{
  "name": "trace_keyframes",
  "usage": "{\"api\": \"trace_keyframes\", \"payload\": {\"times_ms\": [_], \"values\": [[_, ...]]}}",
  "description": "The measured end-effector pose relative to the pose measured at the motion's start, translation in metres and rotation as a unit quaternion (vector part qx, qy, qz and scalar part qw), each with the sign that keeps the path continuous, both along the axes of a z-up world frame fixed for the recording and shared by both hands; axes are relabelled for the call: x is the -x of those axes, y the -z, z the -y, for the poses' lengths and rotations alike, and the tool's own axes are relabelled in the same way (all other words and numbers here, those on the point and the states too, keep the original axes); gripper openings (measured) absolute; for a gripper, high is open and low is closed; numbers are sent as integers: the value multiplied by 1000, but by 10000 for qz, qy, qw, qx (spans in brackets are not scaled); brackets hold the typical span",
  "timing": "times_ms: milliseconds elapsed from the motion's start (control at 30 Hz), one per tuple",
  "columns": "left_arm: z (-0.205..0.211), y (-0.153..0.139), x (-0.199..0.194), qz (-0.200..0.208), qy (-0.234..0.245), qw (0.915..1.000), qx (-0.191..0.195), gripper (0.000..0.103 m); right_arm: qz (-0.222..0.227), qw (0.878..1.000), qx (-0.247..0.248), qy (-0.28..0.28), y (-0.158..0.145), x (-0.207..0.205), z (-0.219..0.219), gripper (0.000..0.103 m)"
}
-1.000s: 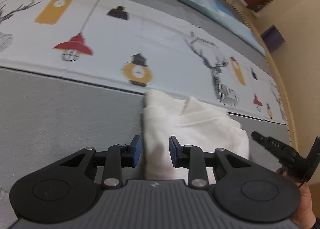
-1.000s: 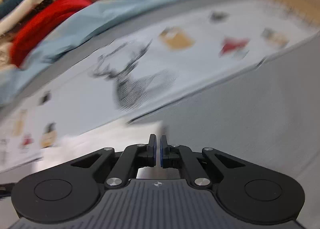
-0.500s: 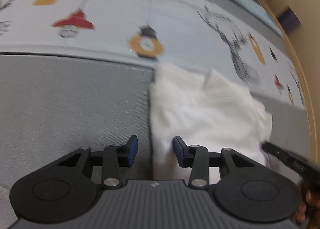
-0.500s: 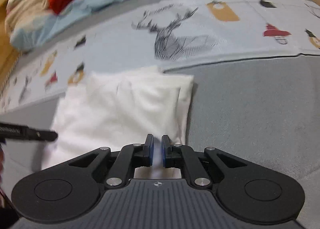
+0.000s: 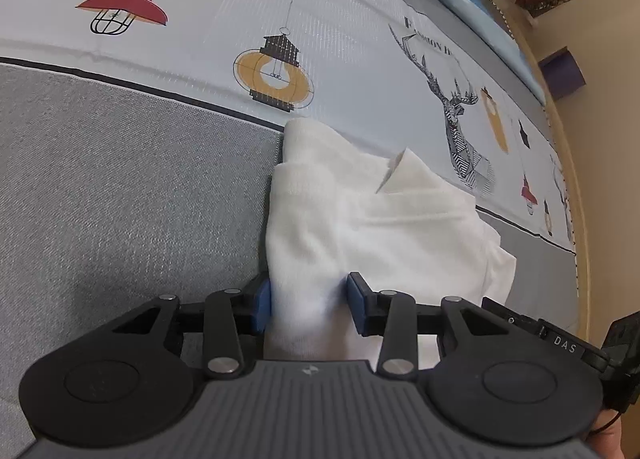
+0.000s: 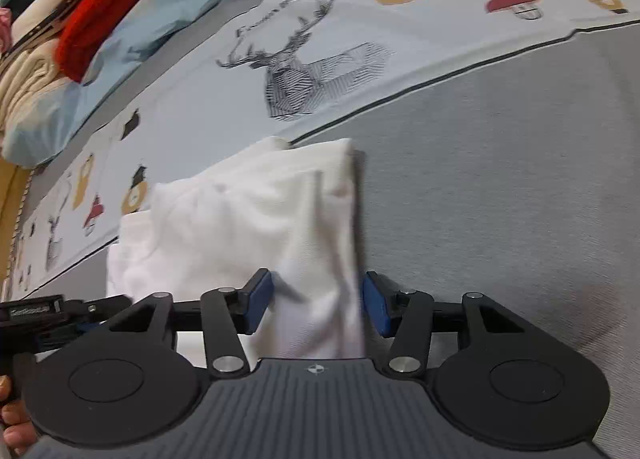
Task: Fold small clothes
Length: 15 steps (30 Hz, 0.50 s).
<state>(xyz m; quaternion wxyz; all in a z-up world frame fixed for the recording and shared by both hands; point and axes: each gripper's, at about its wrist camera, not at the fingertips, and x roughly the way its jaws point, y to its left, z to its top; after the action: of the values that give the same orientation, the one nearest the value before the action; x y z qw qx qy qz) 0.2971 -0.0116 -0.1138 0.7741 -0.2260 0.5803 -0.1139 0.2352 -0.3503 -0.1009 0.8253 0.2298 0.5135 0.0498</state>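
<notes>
A small white garment (image 5: 372,227) lies partly folded on the grey part of a bedspread; it also shows in the right wrist view (image 6: 256,219). My left gripper (image 5: 308,305) is open, its blue pads either side of the garment's near edge. My right gripper (image 6: 316,305) is open too, its pads astride the garment's near right edge. Each gripper's black body shows at the edge of the other's view. The cloth under the gripper bodies is hidden.
The bedspread (image 5: 132,195) has a grey band and a pale band printed with lamps and a deer (image 6: 308,71). A light blue blanket (image 6: 168,11) and piled red and cream clothes (image 6: 92,15) lie at the far side. A wooden edge (image 5: 592,163) runs along the right.
My right gripper has opened from shut and moved down onto the garment's near edge. My left gripper has moved closer, with cloth now between its open pads.
</notes>
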Motion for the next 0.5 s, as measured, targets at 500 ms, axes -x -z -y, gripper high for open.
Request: {"api": "trace_keyframes", "payload": {"times_ms": [500], "values": [[-34, -86, -11, 2253, -651, 9707, -525, 18, 1635, 9829, 747, 392, -57, -15, -33, 20]]}}
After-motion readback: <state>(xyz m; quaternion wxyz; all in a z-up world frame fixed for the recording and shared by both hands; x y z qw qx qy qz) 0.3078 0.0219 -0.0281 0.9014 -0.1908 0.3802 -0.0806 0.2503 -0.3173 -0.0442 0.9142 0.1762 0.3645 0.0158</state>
